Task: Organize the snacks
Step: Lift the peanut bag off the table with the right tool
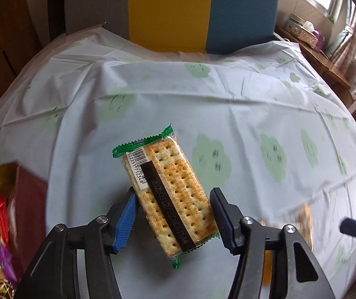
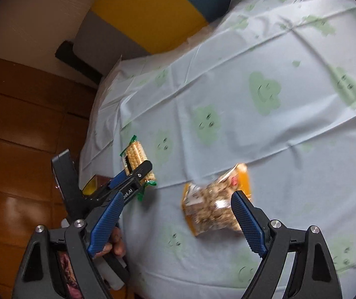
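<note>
A clear cracker pack (image 1: 170, 196) with green crimped ends carries the only sharp print. A white barcode label (image 1: 138, 167) near one end shows digits reading roughly "922251712348". A black strip (image 1: 170, 211) along the wrapper bears a pale stamped code, roughly "20250912/20260611A4". Fainter orange digits run beside the strip, too weak to read. In the right wrist view, white lettering ending in "bot.AI" sits on the left gripper (image 2: 138, 178). Print on the orange snack pack (image 2: 215, 204) is blurred.
</note>
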